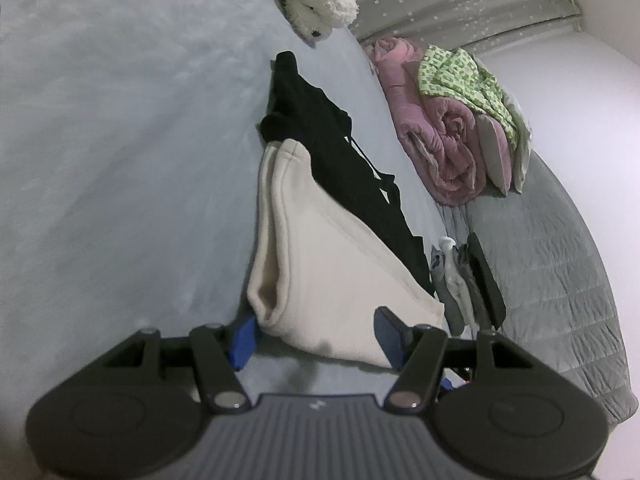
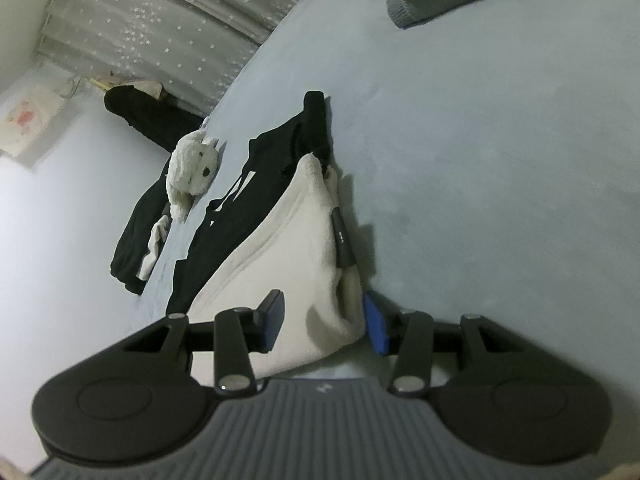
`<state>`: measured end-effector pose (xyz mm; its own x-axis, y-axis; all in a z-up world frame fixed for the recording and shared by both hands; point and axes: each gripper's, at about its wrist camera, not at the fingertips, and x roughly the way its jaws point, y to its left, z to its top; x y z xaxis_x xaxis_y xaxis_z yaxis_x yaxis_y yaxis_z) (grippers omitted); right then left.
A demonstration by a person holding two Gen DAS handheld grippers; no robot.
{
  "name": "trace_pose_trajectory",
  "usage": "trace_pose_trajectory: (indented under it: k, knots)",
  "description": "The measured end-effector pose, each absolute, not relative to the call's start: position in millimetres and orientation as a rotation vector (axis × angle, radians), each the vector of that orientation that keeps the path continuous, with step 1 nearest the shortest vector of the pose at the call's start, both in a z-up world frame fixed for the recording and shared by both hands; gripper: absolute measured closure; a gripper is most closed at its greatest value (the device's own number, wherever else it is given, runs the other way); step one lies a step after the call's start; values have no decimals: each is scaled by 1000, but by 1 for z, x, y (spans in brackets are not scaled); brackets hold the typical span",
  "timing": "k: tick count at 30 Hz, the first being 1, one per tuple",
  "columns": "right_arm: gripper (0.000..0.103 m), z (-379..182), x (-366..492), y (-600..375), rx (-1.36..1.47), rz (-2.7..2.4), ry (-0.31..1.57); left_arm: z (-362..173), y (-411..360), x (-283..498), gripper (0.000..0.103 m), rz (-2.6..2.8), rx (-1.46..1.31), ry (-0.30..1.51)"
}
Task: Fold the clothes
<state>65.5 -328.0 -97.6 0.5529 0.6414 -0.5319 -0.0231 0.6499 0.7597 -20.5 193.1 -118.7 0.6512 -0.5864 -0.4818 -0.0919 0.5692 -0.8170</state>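
Item: cream fleece garment (image 1: 328, 264), lying folded into a thick wedge on the pale blue-grey bed cover (image 1: 120, 140), its far end overlapping a black garment with white printed marks (image 1: 340, 152).

Left gripper (image 1: 316, 334): blue pads stood either side of the cream garment's near edge; whether they pressed the cloth could not be told.

Right gripper (image 2: 324, 322): blue pads straddled the near corner of the same garment (image 2: 288, 264); contact likewise could not be told.

Progress, as judged: the cream piece appeared partly folded, not yet squared off. The black garment lay spread and unfolded. A further dark heap (image 2: 136, 236) remained beside a white plush toy (image 2: 192, 172).

Also present: rolled pink quilt (image 1: 436, 136), green-patterned cloth (image 1: 464, 76), small grey socks (image 1: 452, 280).

Writing: a dark tab (image 2: 343, 240) on the cream garment bore small lettering, too small to read. The white marks on the black garment were not legible.
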Motion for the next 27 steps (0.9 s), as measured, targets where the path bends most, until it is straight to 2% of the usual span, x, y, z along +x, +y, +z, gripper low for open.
trace_pose_trajectory:
  k: [1, 4, 6, 7, 8, 9, 18, 27]
  knots:
    - [55, -98, 67, -327, 775, 448, 912, -119, 193, -20, 41, -332, -941, 832]
    - [55, -96, 69, -325, 756, 462, 922, -119, 193, -18, 51, -322, -941, 836]
    - [65, -94, 71, -324, 743, 477, 938, -120, 195, -18, 60, -310, -942, 845]
    - [78, -95, 71, -323, 747, 487, 947, -120, 196, -18, 65, -304, -943, 849]
    - [82, -95, 72, -323, 751, 497, 956, -121, 197, -18, 86, -298, -941, 853]
    - [82, -95, 72, -322, 756, 508, 964, -122, 198, -18, 93, -292, -938, 858]
    - [84, -78, 73, -336, 882, 572, 883, -115, 203, -20, 93, -330, -1008, 775]
    - [85, -54, 88, -333, 984, 588, 761, -87, 204, -17, 94, -334, -1096, 596]
